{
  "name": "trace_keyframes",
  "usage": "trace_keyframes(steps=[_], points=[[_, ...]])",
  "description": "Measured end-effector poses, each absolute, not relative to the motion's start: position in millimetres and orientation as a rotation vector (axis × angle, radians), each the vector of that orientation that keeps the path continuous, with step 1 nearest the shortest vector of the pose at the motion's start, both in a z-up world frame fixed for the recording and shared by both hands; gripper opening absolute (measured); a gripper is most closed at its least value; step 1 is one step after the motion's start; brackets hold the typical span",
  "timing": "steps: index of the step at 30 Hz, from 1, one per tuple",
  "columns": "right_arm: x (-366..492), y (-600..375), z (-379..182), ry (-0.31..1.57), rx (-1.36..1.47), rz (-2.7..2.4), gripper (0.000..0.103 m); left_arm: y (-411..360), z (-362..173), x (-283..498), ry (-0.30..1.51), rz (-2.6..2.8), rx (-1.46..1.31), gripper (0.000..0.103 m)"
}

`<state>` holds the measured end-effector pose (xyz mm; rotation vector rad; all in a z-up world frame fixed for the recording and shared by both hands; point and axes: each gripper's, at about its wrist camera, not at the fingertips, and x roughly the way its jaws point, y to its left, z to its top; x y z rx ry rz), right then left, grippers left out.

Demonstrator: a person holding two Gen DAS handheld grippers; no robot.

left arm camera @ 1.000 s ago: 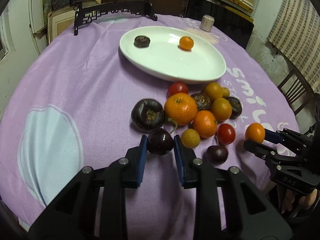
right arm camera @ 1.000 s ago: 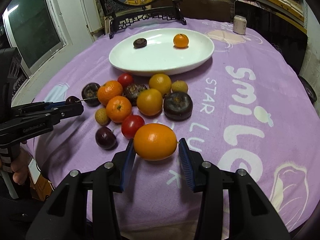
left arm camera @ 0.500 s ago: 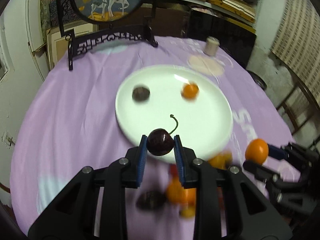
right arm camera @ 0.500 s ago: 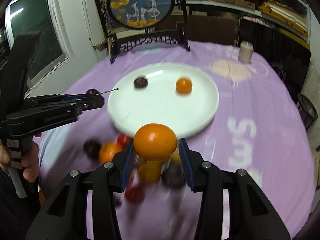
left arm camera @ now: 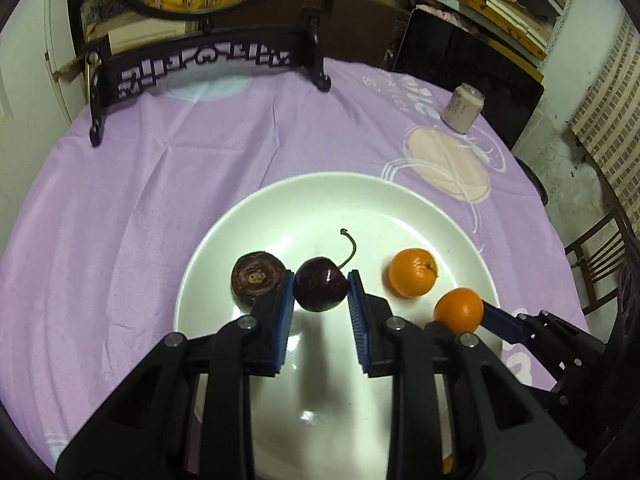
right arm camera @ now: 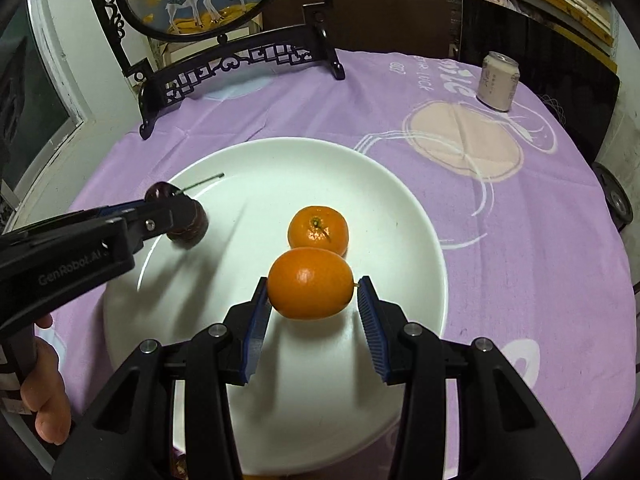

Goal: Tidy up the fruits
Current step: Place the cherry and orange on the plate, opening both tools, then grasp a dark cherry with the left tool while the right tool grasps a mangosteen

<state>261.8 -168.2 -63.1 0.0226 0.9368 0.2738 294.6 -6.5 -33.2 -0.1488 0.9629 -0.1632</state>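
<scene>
My left gripper (left arm camera: 321, 290) is shut on a dark red cherry (left arm camera: 320, 289) with a green stem, held over the white plate (left arm camera: 248, 224). A dark brown fruit (left arm camera: 256, 282) lies on the plate just left of it, a small tangerine (left arm camera: 413, 272) to its right. My right gripper (right arm camera: 312, 294) is shut on an orange fruit (right arm camera: 309, 282), over the plate (right arm camera: 392, 200), right behind the tangerine (right arm camera: 318, 232). The right gripper also shows in the left wrist view (left arm camera: 460, 312), and the left gripper in the right wrist view (right arm camera: 160, 210).
A black carved stand (right arm camera: 240, 64) with a round deer picture is at the table's far edge. A pale can (right arm camera: 498, 86) stands at the far right on the purple cloth (right arm camera: 520, 240). A wooden chair (left arm camera: 600, 256) is beyond the table's right side.
Both grippers lifted their fruit from the pile near the front edge and carried it forward over the plate. The pile has dropped out of view.
</scene>
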Motion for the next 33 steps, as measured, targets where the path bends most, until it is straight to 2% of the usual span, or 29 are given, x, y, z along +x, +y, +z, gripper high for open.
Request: trace_keyframes(steps=[4,5,7,15,17,20,27,33], points=[[267.0,-162.0,-65.5,0.940,0.009,0.285,0.045,-10.5,-34.3,295.9,0.964,-0.171,-0.134,0.028],[267.9,-159.7,-65.1,0.934,0.003,0.281,0.045,-10.6,-33.4,295.3,0.959,-0.173,-0.134,0.037],[267.1,-159.1,-64.0,0.911,-0.011,0.266,0.055,-8.8,-30.0,292.0,0.939,-0.168,-0.134,0.054],[228.0,-184.5,-51.3,0.728,-0.021,0.206,0.056,14.4,-8.1,239.0,0.826,-0.110,-0.158,0.055],[213.5,-190.3,-46.9,0.691,-0.012,0.225,0.056,22.1,-5.4,212.8,0.791,-0.085,-0.147,0.066],[186.5,-199.4,-43.7,0.663,0.018,0.250,0.058,37.6,-12.8,162.7,0.776,-0.095,-0.153,0.070],[85.5,-217.4,-71.3,0.823,0.035,0.225,0.058,64.0,-42.9,64.6,0.827,-0.084,-0.051,0.072],[54.3,-209.1,-90.0,0.898,0.009,0.251,0.058,60.4,-54.1,40.8,0.855,-0.135,-0.064,0.072]])
